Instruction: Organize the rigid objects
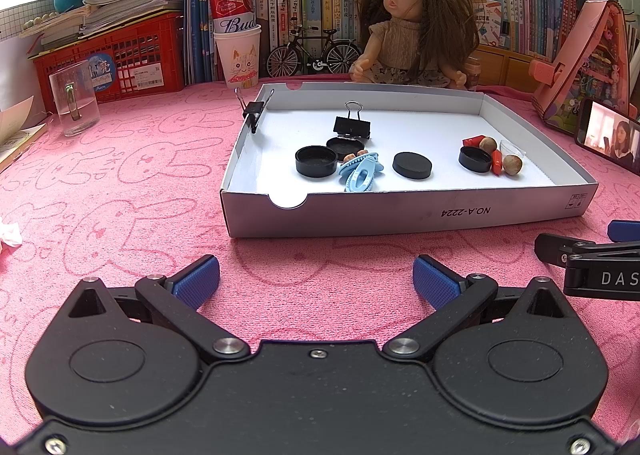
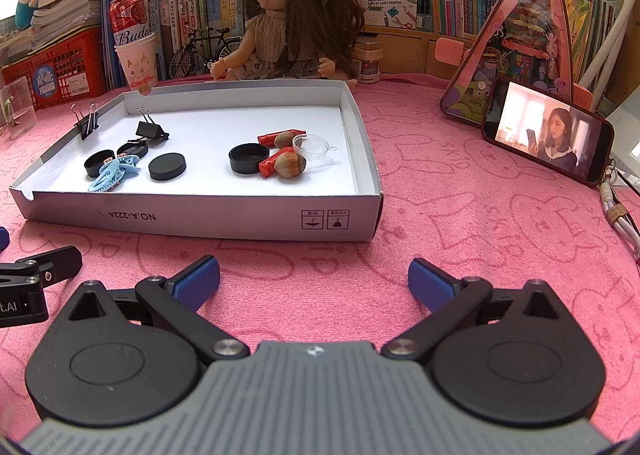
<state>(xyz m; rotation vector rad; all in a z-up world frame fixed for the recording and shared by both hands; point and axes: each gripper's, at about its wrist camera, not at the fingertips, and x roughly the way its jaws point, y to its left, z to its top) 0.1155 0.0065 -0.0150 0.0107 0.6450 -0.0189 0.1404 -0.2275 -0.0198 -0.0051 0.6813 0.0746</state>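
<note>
A white cardboard box lid (image 1: 400, 215) (image 2: 200, 219) lies on the pink cloth and holds small things: black round caps (image 1: 316, 161) (image 2: 249, 158), a black disc (image 1: 412, 165) (image 2: 168, 166), a blue hair clip (image 1: 360, 171) (image 2: 114, 173), a black binder clip (image 1: 352, 125) (image 2: 151, 129), two hazelnuts (image 1: 512, 164) (image 2: 291, 165), red pieces (image 1: 496, 162) (image 2: 266, 166) and a clear half shell (image 2: 312, 147). Another binder clip (image 1: 254, 111) (image 2: 87, 123) grips the lid's left wall. My left gripper (image 1: 316, 279) and right gripper (image 2: 314, 281) are both open and empty, in front of the lid.
A doll (image 1: 412, 23) (image 2: 292, 15), a model bicycle (image 1: 314, 51), a beer can in a paper cup (image 1: 236, 35), a red crate (image 1: 112, 59) and books stand behind the lid. A glass mug (image 1: 74, 103) stands at the left. A phone (image 2: 548, 133) leans on a pink toy at the right.
</note>
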